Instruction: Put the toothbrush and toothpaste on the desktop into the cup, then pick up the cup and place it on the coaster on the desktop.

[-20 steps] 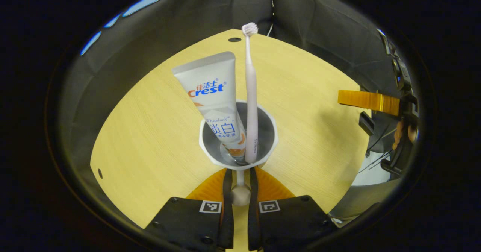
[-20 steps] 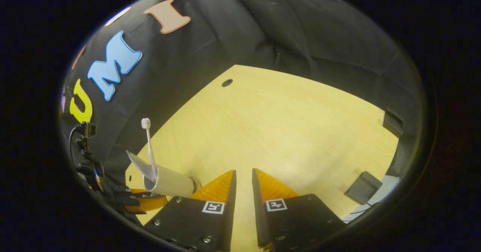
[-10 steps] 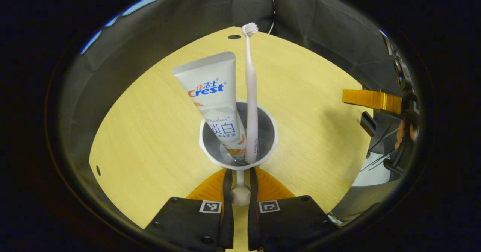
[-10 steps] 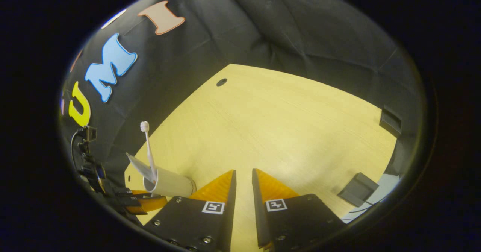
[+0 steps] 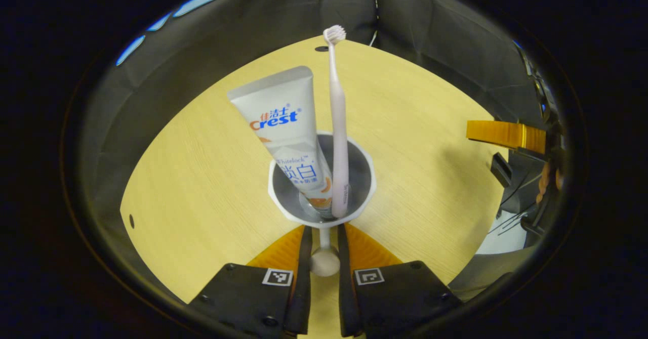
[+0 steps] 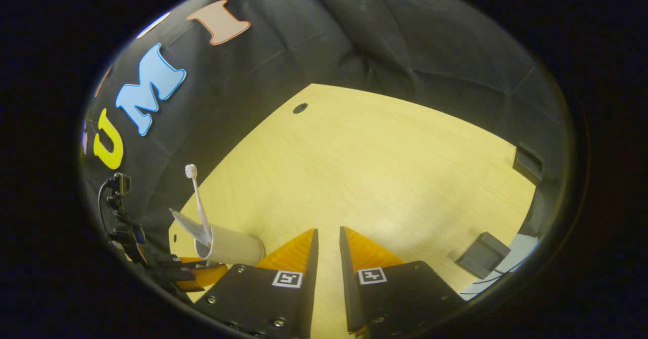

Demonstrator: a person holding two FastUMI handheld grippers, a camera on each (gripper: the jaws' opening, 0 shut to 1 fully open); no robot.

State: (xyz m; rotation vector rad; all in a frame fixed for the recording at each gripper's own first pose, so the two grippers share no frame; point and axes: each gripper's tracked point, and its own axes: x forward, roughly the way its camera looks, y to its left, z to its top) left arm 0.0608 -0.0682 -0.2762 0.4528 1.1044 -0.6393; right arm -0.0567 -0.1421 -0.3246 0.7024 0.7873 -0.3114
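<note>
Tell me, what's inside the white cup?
A toothpaste tube and a toothbrush stand inside the cup, both sticking out above the rim. The tube's cap end sits at the bottom, partly hidden.

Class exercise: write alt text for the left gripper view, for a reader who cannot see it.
The left gripper is closed on the handle of a white cup holding a toothpaste tube and a toothbrush, both sticking up out of it above a pale wooden desktop. The right gripper shows at the far right.

"Crest" and "Whitelock" on toothpaste tube (image 5: 283, 121)
</note>
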